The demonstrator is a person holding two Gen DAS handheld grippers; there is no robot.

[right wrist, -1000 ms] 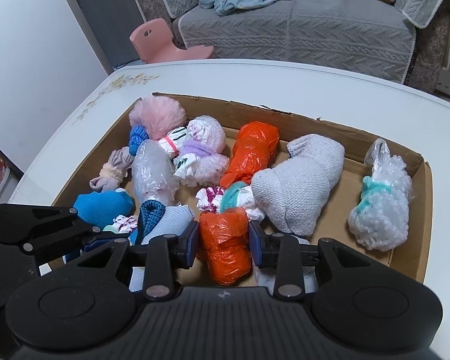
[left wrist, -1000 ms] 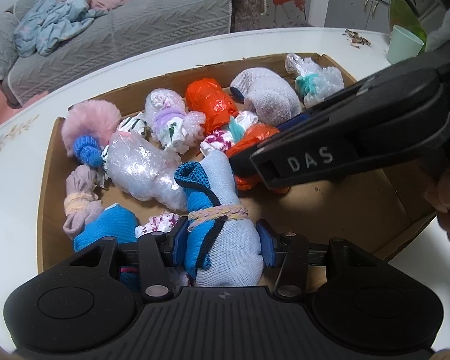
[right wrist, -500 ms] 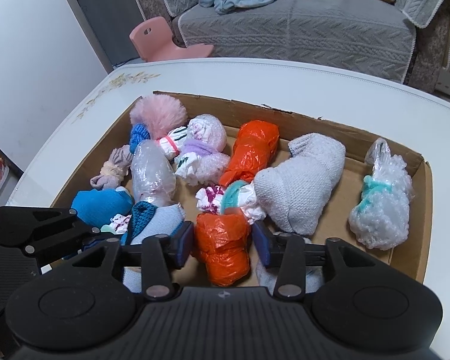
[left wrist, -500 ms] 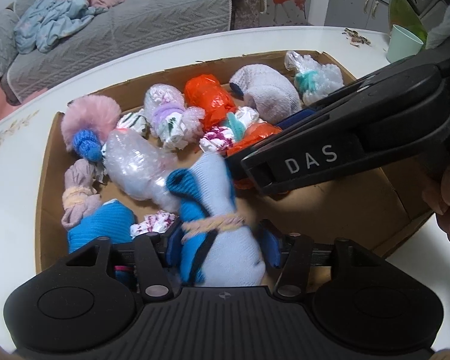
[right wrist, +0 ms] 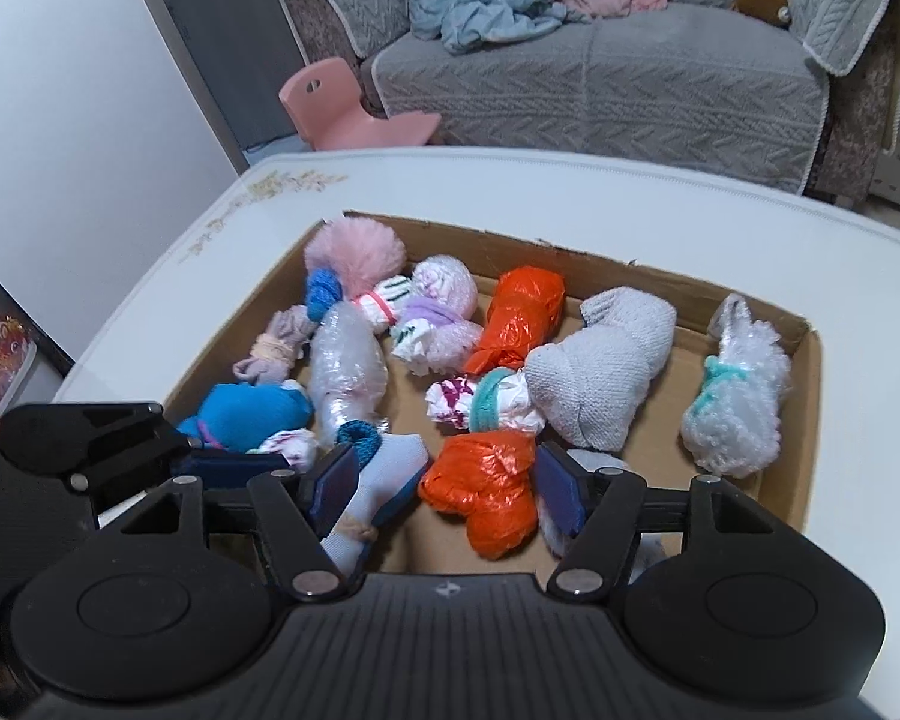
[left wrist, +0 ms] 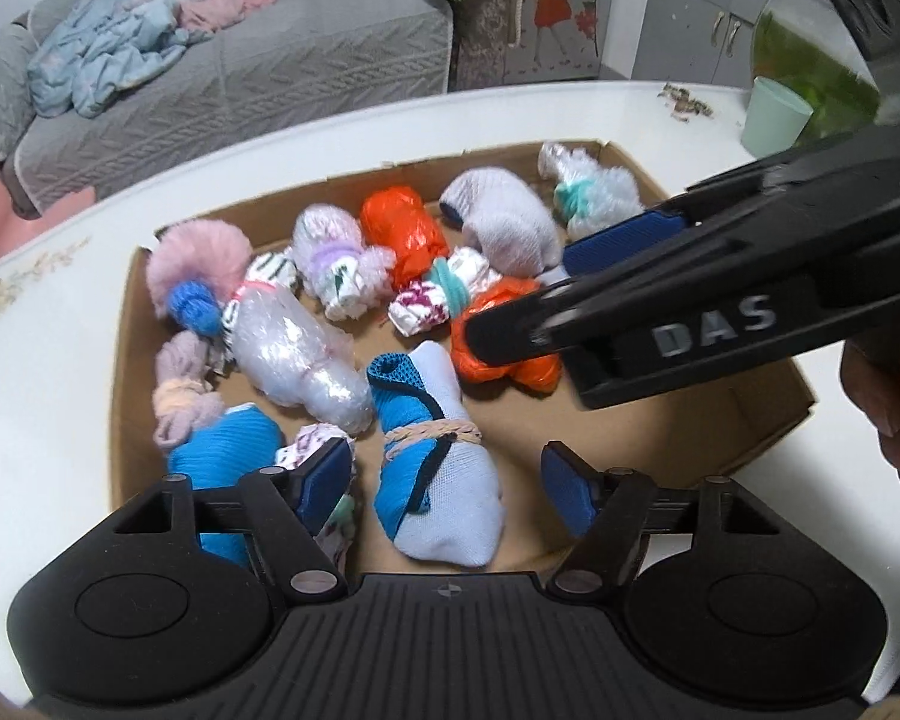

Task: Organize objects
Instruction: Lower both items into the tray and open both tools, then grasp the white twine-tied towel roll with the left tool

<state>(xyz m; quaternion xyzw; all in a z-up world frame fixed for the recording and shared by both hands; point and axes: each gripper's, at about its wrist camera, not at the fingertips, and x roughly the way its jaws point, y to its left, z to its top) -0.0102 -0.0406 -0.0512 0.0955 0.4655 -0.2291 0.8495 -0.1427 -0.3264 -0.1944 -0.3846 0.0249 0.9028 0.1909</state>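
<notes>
Both jaws have just been opening, so the left gripper (left wrist: 447, 474) and right gripper (right wrist: 444, 486), now apart, should lift straight off the sock (left wrist: 438, 468) and orange bundle (right wrist: 486, 492) resting in the box (left wrist: 750, 420).

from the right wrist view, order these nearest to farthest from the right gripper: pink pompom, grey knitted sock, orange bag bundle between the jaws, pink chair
1. Orange bag bundle, between the open jaws of the right gripper.
2. Grey knitted sock, just beyond, slightly right.
3. Pink pompom, far left corner of the cardboard box.
4. Pink chair, on the floor past the table.
</notes>
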